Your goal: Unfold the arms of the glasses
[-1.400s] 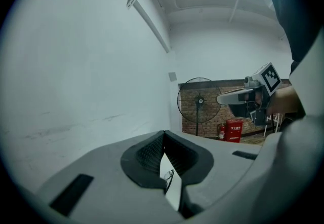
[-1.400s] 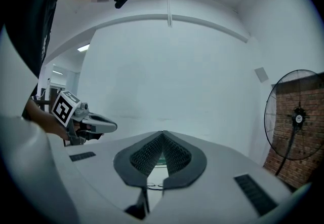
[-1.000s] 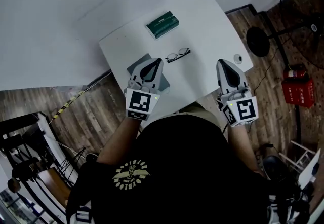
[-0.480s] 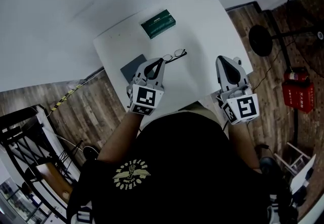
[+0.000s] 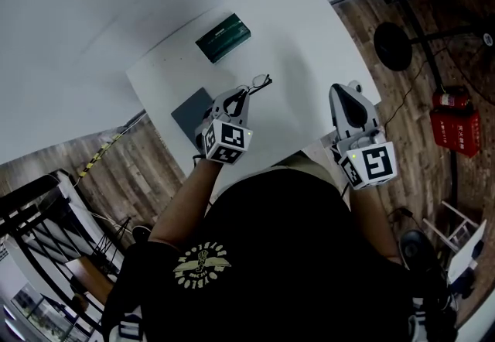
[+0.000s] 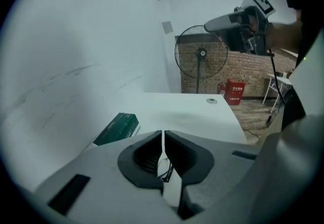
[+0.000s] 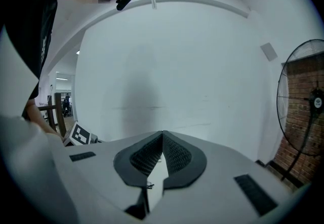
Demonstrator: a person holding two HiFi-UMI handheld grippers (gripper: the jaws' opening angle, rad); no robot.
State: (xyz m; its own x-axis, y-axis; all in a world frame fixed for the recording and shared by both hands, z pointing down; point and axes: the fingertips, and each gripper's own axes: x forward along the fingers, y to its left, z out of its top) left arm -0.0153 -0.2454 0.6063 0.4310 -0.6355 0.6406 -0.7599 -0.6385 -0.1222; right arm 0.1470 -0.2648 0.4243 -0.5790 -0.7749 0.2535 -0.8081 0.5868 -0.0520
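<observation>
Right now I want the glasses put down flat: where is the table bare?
The table is bare in its middle, between the glasses in the left gripper and the right gripper. The far corner past the green box is free too. It is crowded on the left, around the box and grey pad.
</observation>
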